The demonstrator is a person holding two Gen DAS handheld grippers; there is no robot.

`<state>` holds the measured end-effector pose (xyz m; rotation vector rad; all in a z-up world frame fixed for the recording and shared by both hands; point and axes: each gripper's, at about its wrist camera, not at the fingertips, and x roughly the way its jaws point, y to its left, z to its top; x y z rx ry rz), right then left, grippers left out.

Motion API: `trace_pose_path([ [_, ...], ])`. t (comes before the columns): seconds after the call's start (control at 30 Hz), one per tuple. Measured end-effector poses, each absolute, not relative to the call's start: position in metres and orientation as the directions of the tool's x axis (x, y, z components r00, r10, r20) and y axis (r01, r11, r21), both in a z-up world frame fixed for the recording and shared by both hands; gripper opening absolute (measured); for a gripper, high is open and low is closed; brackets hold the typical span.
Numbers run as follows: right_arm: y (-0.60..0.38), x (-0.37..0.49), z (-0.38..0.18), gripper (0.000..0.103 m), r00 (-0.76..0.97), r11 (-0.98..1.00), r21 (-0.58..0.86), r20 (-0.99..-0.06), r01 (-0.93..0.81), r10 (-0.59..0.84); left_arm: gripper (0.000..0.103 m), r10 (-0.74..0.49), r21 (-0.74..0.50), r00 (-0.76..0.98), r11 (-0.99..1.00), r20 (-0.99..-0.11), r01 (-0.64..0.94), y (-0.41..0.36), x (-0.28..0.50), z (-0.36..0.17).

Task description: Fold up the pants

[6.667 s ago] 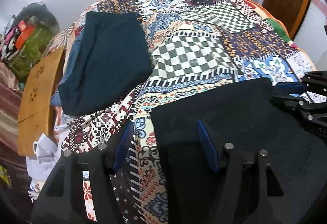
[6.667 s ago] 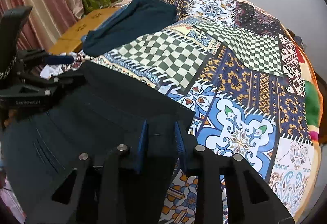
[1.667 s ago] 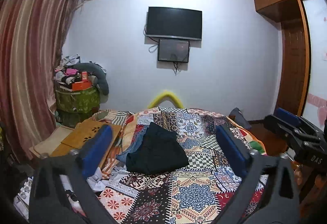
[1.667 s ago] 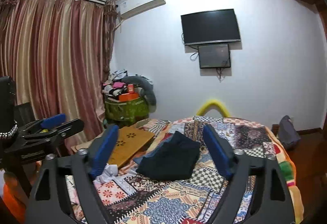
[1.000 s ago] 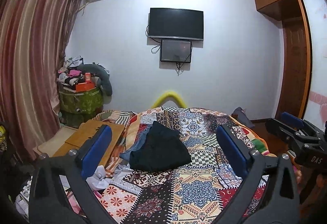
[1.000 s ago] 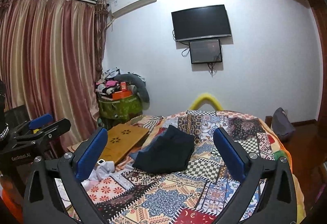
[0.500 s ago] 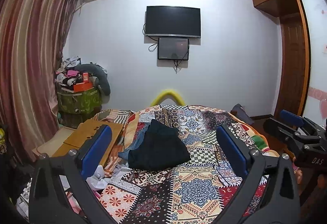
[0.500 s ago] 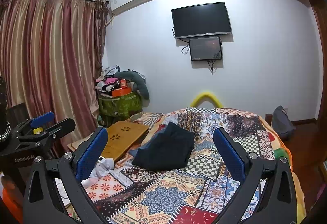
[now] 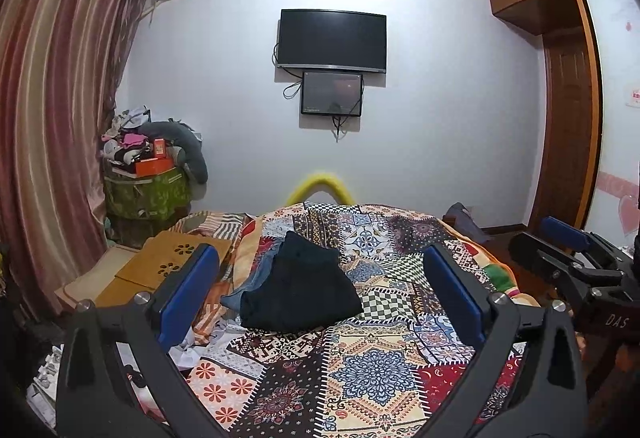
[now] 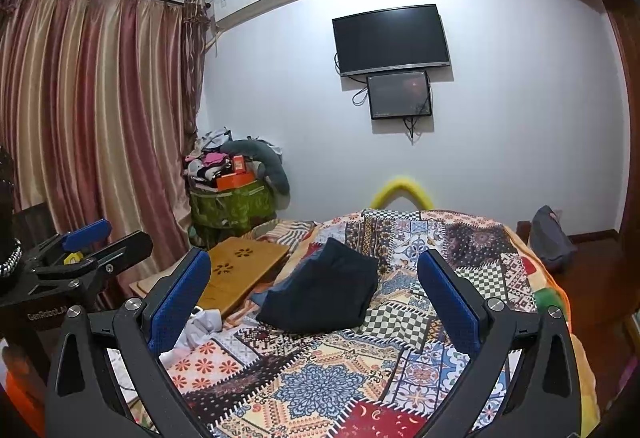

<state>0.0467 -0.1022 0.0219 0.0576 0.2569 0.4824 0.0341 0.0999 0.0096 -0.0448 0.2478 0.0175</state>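
Observation:
A pile of folded dark pants [image 9: 300,290] [image 10: 324,298] lies over blue jeans [image 9: 246,288] on the left far part of the patchwork bed quilt [image 9: 372,370] [image 10: 320,386]. My left gripper [image 9: 319,254] is held up over the near end of the bed, wide open and empty, well short of the pile. My right gripper [image 10: 313,258] hangs beside it, equally wide open with nothing between its blue pads. Each gripper shows at the edge of the other's view: the right gripper [image 9: 568,258] and the left gripper [image 10: 92,250].
A wooden lap table [image 9: 168,266] [image 10: 240,270] and crumpled white cloth [image 10: 200,326] sit at the bed's left side. A green bin [image 9: 148,194] piled with clutter stands by the curtains. A dark bag [image 10: 552,238] lies at the right; a wardrobe [image 9: 568,118] stands beyond.
Earlier both grippers were low over black folded pants, the right one shut on them. Now both are raised, open and empty. Over the last second the views only shift slightly.

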Motion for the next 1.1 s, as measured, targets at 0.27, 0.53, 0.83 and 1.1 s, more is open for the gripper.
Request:
trace_pose_path([
  [0.27, -0.1023, 0.0449, 0.0237, 0.103, 0.861, 0.89, 0.114, -0.224, -0.442, 0.456, 0.103, 0.007, -0.049, 0.968, 0.999, -0.25, -0.02, 0.1009, 0.0343, 0.0082],
  [0.53, -0.1025, 0.045, 0.0238, 0.103, 0.861, 0.89, 0.114, -0.224, -0.442, 0.457, 0.103, 0.007, -0.053, 0.968, 0.998, -0.252, -0.021, 0.1036, 0.0324, 0.0073],
  [0.83, -0.102, 0.0438, 0.0258, 0.103, 0.864, 0.892, 0.116, -0.22, -0.437, 0.452, 0.103, -0.004, -0.073, 0.964, 0.997, -0.267, -0.017, 0.1059, 0.0338, 0.0048],
  [1.1, -0.1016, 0.0437, 0.0278, 0.103, 0.866, 0.894, 0.121, -0.219, -0.432, 0.449, 0.103, -0.023, -0.087, 0.962, 0.996, -0.271, -0.001, 0.1089, 0.0341, 0.0046],
])
